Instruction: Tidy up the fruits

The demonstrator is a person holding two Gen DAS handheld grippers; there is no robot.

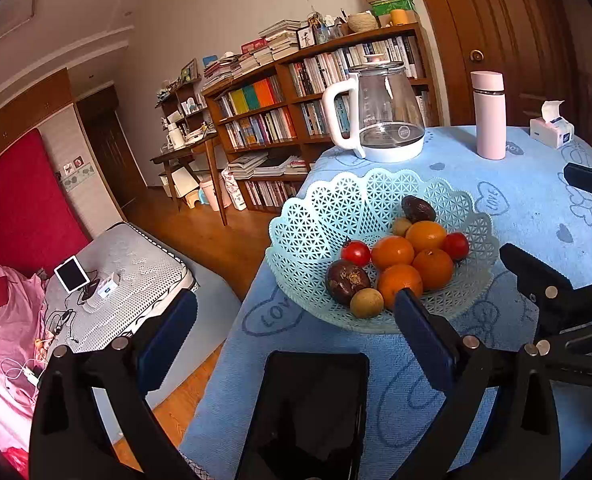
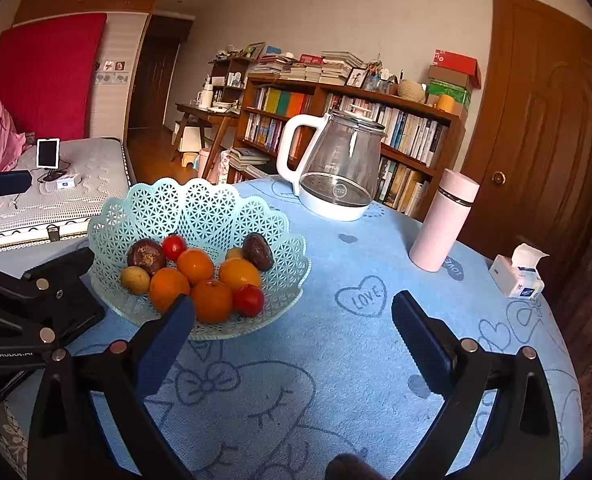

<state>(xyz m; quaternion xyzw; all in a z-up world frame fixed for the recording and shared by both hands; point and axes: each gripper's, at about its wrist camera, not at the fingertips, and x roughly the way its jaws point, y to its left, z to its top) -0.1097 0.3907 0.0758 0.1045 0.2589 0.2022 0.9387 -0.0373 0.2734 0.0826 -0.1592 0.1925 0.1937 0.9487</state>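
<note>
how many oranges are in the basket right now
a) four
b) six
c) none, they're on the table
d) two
a: four oranges lie in the basket, clustered among two tomatoes and some darker fruit; both views show the same count.

Your left gripper (image 1: 296,320) and right gripper (image 2: 293,322) both hang level, side by side, jaws spread wide, nothing between the fingers.
</note>
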